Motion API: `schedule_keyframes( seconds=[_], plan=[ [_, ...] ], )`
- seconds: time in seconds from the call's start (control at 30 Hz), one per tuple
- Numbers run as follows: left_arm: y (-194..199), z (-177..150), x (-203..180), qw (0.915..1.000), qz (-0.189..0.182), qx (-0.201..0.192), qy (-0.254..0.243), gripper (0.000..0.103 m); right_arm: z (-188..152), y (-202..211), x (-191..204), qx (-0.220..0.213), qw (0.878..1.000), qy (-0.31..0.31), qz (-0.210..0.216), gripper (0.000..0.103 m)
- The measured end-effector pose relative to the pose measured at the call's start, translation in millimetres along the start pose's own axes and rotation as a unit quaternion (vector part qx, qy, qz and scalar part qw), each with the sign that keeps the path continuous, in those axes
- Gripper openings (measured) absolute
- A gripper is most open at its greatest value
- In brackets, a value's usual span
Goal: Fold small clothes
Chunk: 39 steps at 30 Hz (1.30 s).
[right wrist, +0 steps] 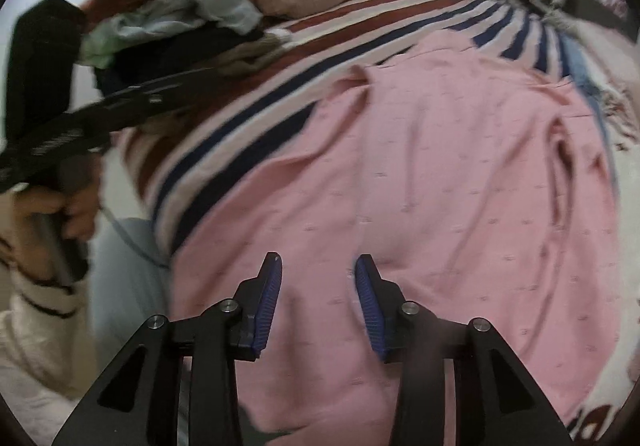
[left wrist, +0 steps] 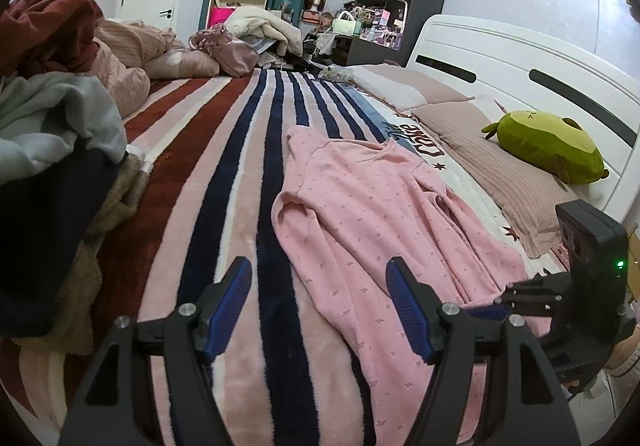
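Observation:
A pink patterned top (left wrist: 372, 214) lies spread and wrinkled on the striped blanket (left wrist: 224, 174). It also fills the right wrist view (right wrist: 420, 186), which is blurred. My left gripper (left wrist: 320, 268) is open and empty, low over the garment's near left edge. My right gripper (right wrist: 318, 262) is open and empty just above the garment's lower part. The right gripper body shows at the right edge of the left wrist view (left wrist: 588, 278). The left gripper shows at the left of the right wrist view (right wrist: 80, 118), held in a hand.
A pile of clothes (left wrist: 52, 118) sits on the bed's left side, also in the right wrist view (right wrist: 168, 26). Pillows (left wrist: 480, 150) and a green plush toy (left wrist: 552, 144) lie by the white headboard (left wrist: 520, 62). A pink bag (left wrist: 228, 46) and bedding lie at the far end.

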State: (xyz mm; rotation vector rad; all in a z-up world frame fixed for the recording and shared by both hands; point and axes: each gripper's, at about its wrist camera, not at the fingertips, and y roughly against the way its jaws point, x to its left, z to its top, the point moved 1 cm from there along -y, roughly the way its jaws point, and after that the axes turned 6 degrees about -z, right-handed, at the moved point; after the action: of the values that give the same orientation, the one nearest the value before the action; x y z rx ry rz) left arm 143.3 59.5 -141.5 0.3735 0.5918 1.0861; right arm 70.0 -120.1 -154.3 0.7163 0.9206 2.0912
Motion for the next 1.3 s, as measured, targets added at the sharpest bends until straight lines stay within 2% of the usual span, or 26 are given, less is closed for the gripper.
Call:
schedule_keyframes(
  seconds=[0.1, 0.23, 0.33, 0.43, 0.53, 0.6, 0.63, 0.67, 0.87, 0.97, 1.1, 1.17, 1.2, 1.3],
  plan=[
    [0, 0, 0, 1.0000, -0.002, -0.002, 0.001, 0.066, 5, 7, 2, -0.002, 1.000, -0.006, 0.025, 0.033],
    [3, 0, 0, 1.0000, -0.001, -0.006, 0.000, 0.066, 26, 21, -23, -0.036, 0.997, -0.028, -0.058, 0.034],
    [7, 0, 2, 1.0000, -0.001, -0.009, 0.002, 0.066, 38, 10, -52, -0.016, 0.994, -0.050, -0.090, 0.034],
    [9, 0, 3, 0.9999, -0.002, -0.012, 0.005, 0.067, 42, -16, -68, 0.014, 0.992, -0.048, -0.115, 0.031],
    [9, -1, 5, 0.9999, 0.000, -0.011, 0.005, 0.067, 40, -30, -76, 0.031, 0.992, -0.049, -0.111, 0.031],
    [9, -1, 7, 0.9999, 0.001, -0.011, 0.006, 0.067, 37, -34, -74, 0.035, 0.992, -0.046, -0.110, 0.028],
    [9, -1, 7, 0.9999, 0.002, -0.010, 0.007, 0.067, 36, -35, -73, 0.033, 0.992, -0.043, -0.110, 0.021],
    [9, -1, 9, 0.9999, 0.003, -0.010, 0.008, 0.067, 36, -34, -71, 0.030, 0.992, -0.034, -0.116, 0.004],
    [9, 0, 14, 0.9998, 0.001, -0.014, 0.012, 0.067, 48, -17, -69, 0.000, 0.985, -0.007, -0.170, 0.000],
    [8, 0, 15, 0.9998, -0.002, -0.014, 0.013, 0.067, 57, -5, -79, -0.010, 0.984, -0.010, -0.178, 0.000],
    [8, 0, 15, 0.9999, -0.002, -0.013, 0.010, 0.067, 51, 8, -75, 0.025, 0.992, 0.002, -0.124, 0.006],
    [8, 0, 15, 0.9999, -0.002, -0.014, 0.010, 0.067, 39, 16, -66, 0.031, 0.992, 0.018, -0.121, 0.032],
    [9, 0, 16, 0.9998, -0.003, -0.014, 0.011, 0.067, 27, 21, -59, 0.032, 0.992, 0.026, -0.119, 0.037],
    [11, -2, 14, 0.9998, -0.006, -0.015, 0.011, 0.067, -1, 29, -39, 0.038, 0.990, 0.058, -0.120, 0.037]
  ],
)
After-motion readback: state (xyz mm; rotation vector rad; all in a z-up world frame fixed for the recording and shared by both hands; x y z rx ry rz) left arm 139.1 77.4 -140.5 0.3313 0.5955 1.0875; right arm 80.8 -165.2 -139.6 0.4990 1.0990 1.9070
